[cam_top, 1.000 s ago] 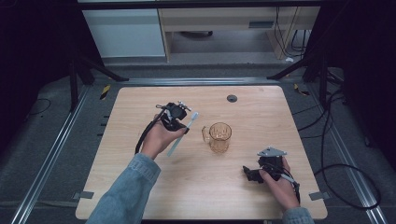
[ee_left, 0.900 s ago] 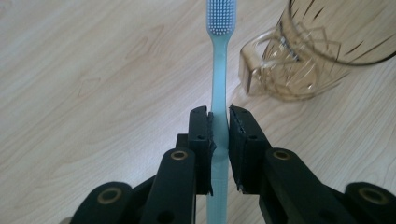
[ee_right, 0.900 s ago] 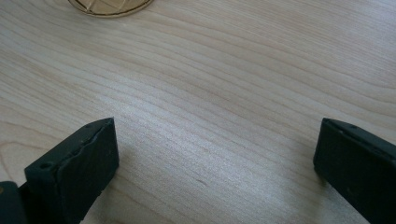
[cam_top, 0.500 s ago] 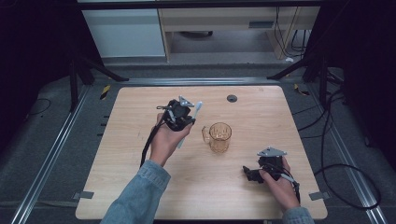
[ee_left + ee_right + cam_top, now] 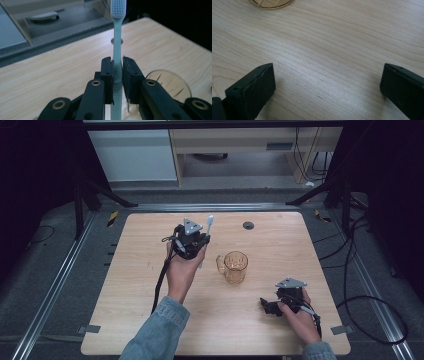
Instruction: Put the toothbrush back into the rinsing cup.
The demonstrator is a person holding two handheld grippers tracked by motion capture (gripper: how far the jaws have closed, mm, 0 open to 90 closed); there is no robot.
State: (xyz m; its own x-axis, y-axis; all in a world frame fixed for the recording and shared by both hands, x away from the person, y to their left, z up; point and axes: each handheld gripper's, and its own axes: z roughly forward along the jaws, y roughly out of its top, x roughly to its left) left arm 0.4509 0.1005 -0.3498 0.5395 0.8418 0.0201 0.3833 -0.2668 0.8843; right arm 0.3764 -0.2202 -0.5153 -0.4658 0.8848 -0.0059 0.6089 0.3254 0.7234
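Observation:
My left gripper is shut on a pale green toothbrush, held nearly upright with its white bristle head on top. It is raised over the table, left of an amber glass mug whose rim shows beside the jaws. My right gripper rests low on the wooden table at the front right, open, jaws wide apart with bare wood between them. The mug's base is just ahead of it.
A small dark round hole cover sits near the table's far edge. Beyond the table stand a white cabinet and a low wooden shelf. Cables trail over the floor at the right.
My left hand has lifted the toothbrush, moved it away from me and turned it more upright. The right gripper has stayed put.

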